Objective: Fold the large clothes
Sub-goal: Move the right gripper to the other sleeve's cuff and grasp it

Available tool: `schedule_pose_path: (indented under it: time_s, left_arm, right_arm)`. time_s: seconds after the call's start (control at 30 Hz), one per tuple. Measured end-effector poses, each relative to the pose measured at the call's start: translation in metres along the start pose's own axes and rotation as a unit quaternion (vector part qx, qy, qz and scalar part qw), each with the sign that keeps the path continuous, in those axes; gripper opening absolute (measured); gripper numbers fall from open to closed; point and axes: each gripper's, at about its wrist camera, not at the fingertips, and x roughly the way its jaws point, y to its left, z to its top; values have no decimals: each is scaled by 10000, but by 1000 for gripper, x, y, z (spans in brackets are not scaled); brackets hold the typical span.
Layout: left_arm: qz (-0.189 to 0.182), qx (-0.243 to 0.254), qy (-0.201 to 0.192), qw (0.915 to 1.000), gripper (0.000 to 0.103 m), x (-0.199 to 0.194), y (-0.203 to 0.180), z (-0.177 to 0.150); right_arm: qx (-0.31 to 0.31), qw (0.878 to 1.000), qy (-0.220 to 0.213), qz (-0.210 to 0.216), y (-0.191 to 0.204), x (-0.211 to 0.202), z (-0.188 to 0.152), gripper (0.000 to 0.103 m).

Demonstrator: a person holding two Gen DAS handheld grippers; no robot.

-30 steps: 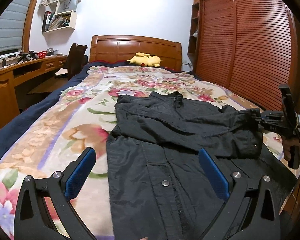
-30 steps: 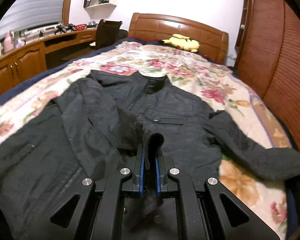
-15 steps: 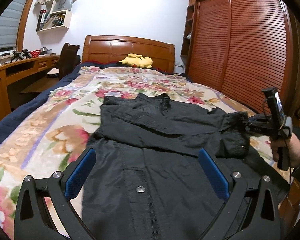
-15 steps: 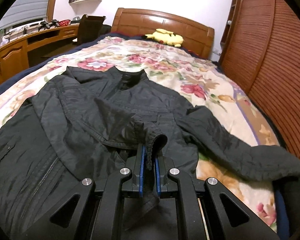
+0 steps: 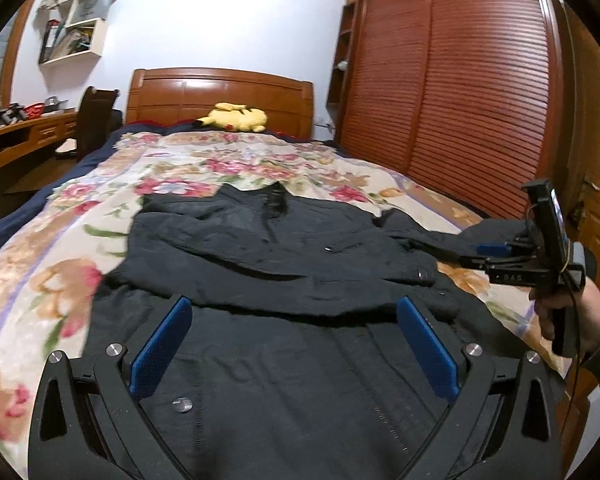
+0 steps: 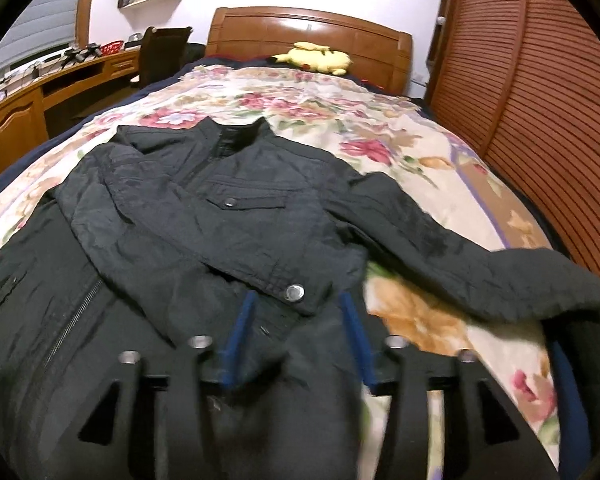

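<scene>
A black jacket (image 5: 284,280) lies face up on the flowered bedspread (image 5: 236,168), collar toward the headboard. Its left sleeve is folded across the chest, with the cuff (image 6: 296,292) and its snap lying flat. The other sleeve (image 6: 480,256) stretches out to the right. My left gripper (image 5: 292,344) is open and empty above the jacket's lower front. My right gripper (image 6: 296,332) is open just behind the folded cuff, empty; it also shows in the left wrist view (image 5: 496,252) at the jacket's right side.
A yellow plush toy (image 5: 236,118) lies by the wooden headboard (image 5: 220,92). A slatted wardrobe (image 5: 460,92) runs along the right of the bed. A desk (image 6: 40,96) and a dark chair (image 6: 160,56) stand on the left.
My right gripper has opened and let go of the sleeve cuff, which now lies flat on the jacket. The left gripper has shifted to the right over the jacket, still open.
</scene>
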Motion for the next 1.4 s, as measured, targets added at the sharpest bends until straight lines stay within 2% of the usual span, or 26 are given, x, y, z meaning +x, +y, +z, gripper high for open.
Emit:
schedule_pose_path:
  time_s: [0.07, 0.4, 0.43, 0.53, 0.63, 0.77, 0.97, 1.2, 1.27, 1.3, 1.33, 1.4]
  left_arm:
    - [-15, 73, 43, 10000, 103, 6, -9, -1]
    - [-218, 371, 147, 9990, 103, 14, -36, -2]
    - [-268, 365, 176, 9988, 103, 17, -38, -2]
    - [-284, 418, 234, 9984, 103, 22, -42, -3]
    - [-259, 480, 275, 9981, 103, 26, -46, -3]
    - [-334, 427, 308, 9981, 103, 31, -47, -3]
    - [-304, 509, 429, 9973, 103, 43, -53, -6]
    - [-286, 602, 516, 9964, 103, 47, -57, -9]
    - [-282, 596, 524, 9964, 103, 47, -57, -9]
    - [-286, 590, 532, 9964, 103, 47, -57, -10]
    - [-282, 585, 531, 9965, 103, 47, -57, -9]
    - [-278, 574, 527, 9966, 103, 46, -57, -9]
  right_arm:
    - [34, 10000, 23, -58, -12, 0, -1, 62]
    - [430, 9957, 212, -797, -87, -16, -7, 62]
    - [514, 9949, 238, -830, -95, -16, -6, 63]
    - [805, 9926, 224, -878, -119, -22, -5, 76]
    - [1023, 9888, 203, -1065, -138, -27, -3, 76]
    - [1437, 9809, 173, -1303, -167, -30, 3, 76]
    - [2211, 9627, 73, -1557, -210, -20, 9, 76]
    - [2821, 9460, 347, -1558, -233, 11, 7, 76]
    - [2881, 9445, 410, -1527, -234, 21, 10, 76]
    - [2860, 9446, 421, -1555, -233, 25, 11, 76]
    - [2825, 9450, 424, -1590, -232, 27, 14, 69]
    - [2606, 9477, 485, -1778, -231, 33, 19, 45]
